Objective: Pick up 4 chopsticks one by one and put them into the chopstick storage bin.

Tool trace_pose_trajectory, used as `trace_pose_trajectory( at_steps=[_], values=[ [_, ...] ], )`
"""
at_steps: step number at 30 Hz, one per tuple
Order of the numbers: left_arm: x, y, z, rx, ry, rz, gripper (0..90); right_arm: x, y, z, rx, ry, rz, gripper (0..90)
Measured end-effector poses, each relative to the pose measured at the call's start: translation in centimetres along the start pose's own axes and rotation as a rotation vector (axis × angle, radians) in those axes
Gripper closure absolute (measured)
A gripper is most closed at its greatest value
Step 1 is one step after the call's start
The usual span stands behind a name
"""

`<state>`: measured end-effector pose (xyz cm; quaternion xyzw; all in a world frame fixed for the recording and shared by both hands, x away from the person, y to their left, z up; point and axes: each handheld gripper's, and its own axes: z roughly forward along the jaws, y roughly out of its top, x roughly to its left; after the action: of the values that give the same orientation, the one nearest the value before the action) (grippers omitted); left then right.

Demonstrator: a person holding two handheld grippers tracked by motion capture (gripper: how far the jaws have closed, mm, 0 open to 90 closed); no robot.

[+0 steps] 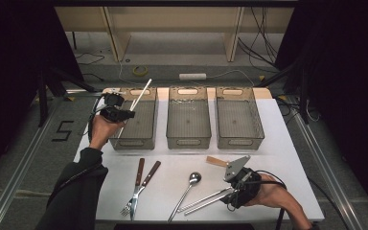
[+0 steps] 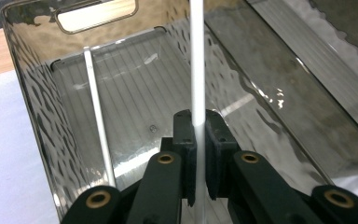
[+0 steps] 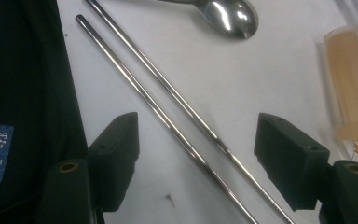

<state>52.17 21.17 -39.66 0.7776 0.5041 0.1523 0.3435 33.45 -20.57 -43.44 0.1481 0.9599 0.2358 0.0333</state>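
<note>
White chopstick (image 2: pixel 196 60) is clamped in the left gripper (image 2: pixel 196 154) over the left bin (image 1: pixel 146 140) for dropping; right gripper (image 3: pixel 196 158) jaws gape astride steel chopsticks (image 3: pixel 168 100).

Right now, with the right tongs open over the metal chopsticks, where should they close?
On the two metal chopsticks, mid-length, from straight above. They lie flat on the table, side by side, running diagonally between the open jaws of the right tongs. One pinch across both thin rods probably gathers them; the spoon lies clear.
</note>
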Motion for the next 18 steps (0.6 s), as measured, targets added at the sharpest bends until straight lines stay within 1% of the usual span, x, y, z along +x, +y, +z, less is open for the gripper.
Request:
trace_pose_trajectory(
  at_steps=[8,12,16,18],
  values=[
    [0.7,-0.1,1.1,0.011,0.018,-0.021,84.1,0.0,0.0,0.0,-0.003,0.001,0.0,31.8],
    [1.1,-0.2,1.6,0.015,0.036,-0.028,84.0,0.0,0.1,0.1,-0.001,0.004,0.004,31.8],
    [1.4,-0.4,2.1,0.023,0.051,-0.046,83.9,0.1,0.2,0.1,-0.003,0.008,-0.008,31.8],
    [1.5,-0.5,2.3,0.029,0.052,-0.046,83.8,0.2,0.2,0.1,-0.003,0.009,-0.009,31.8]
  ],
)
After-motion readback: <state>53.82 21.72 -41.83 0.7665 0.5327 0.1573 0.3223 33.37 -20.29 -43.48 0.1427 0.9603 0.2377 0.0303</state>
